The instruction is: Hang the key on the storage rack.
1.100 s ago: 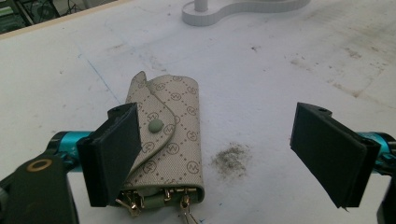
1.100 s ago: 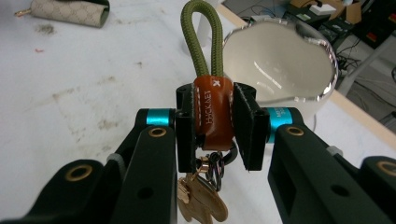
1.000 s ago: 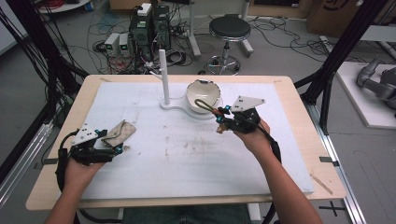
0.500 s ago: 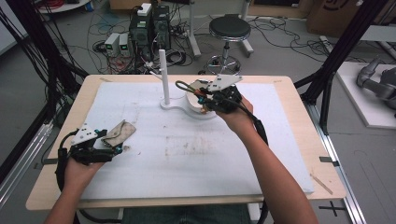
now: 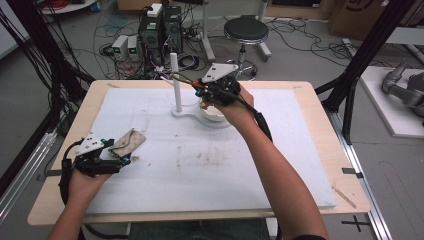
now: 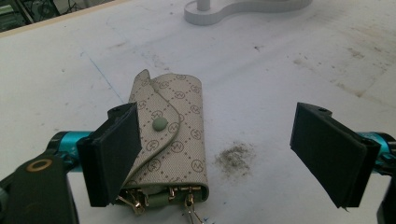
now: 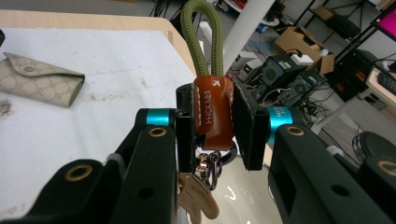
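A beige patterned key pouch [image 6: 175, 135] lies flat on the white mat, snap flap closed and metal clips showing at its near end. My left gripper [image 6: 219, 156] stands open low over the mat, its left pad [image 6: 114, 154] beside the pouch's edge. From above, the pouch [image 5: 129, 141] sits at the left gripper's [image 5: 120, 156] tips. My right gripper [image 7: 215, 126] is shut on a keychain's brown leather tab [image 7: 213, 112]. Its green rope loop [image 7: 201, 37] stands up and keys [image 7: 196, 196] hang below. The right gripper [image 5: 200, 90] is raised next to the white post [image 5: 175, 82].
The post rises from a white stand base [image 5: 187, 111], with a white dish [image 5: 215, 115] under my right hand. A dirt smudge [image 6: 233, 156] marks the mat by the pouch. Cables, computers and a stool [image 5: 246, 30] are on the floor beyond the far edge.
My right gripper has carried the keychain up and to the left, from over the dish to beside the post's top. The left gripper and pouch have stayed put.
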Demonstrator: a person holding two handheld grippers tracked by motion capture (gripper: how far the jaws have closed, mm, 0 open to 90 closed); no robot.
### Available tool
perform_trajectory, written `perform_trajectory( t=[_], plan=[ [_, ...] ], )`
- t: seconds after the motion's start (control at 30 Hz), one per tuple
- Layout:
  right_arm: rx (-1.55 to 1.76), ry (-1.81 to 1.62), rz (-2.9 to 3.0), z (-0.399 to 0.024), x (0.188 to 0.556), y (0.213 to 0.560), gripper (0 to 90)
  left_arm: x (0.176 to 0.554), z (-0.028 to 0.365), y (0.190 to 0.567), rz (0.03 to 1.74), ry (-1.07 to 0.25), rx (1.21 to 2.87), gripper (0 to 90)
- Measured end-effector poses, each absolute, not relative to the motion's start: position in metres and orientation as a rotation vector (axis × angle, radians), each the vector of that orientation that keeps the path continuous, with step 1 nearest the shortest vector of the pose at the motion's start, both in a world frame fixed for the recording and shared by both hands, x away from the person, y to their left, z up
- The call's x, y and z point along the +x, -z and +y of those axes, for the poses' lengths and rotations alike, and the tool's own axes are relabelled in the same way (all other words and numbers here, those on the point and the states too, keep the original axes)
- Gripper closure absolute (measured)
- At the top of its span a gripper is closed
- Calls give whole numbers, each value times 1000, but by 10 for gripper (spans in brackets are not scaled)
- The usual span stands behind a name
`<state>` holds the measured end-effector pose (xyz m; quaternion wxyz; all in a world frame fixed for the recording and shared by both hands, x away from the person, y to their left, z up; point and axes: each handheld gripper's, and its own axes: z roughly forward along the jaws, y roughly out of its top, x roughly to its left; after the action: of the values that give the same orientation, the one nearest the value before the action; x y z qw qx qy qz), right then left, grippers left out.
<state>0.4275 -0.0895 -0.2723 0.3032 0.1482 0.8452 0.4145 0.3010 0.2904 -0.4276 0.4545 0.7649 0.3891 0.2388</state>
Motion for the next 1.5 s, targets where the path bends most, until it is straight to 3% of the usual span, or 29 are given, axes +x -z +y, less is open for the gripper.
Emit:
perform_trajectory(
  t=[0.63, 0.73, 0.77, 0.9, 1.5],
  plan=[
    [403, -979, 2255, -62, 451, 284, 715, 298, 296, 428, 969, -593, 1885, 163],
    [417, -970, 2251, -61, 452, 286, 684, 298, 297, 428, 973, -596, 1882, 163],
    [440, -956, 2243, -60, 453, 287, 568, 298, 298, 428, 975, -599, 1881, 163],
    [463, -976, 2232, -63, 449, 286, 488, 298, 296, 429, 975, -594, 1883, 163],
    [592, -1128, 2193, -138, 406, 304, 374, 297, 294, 428, 963, -595, 1889, 163]
  ],
)
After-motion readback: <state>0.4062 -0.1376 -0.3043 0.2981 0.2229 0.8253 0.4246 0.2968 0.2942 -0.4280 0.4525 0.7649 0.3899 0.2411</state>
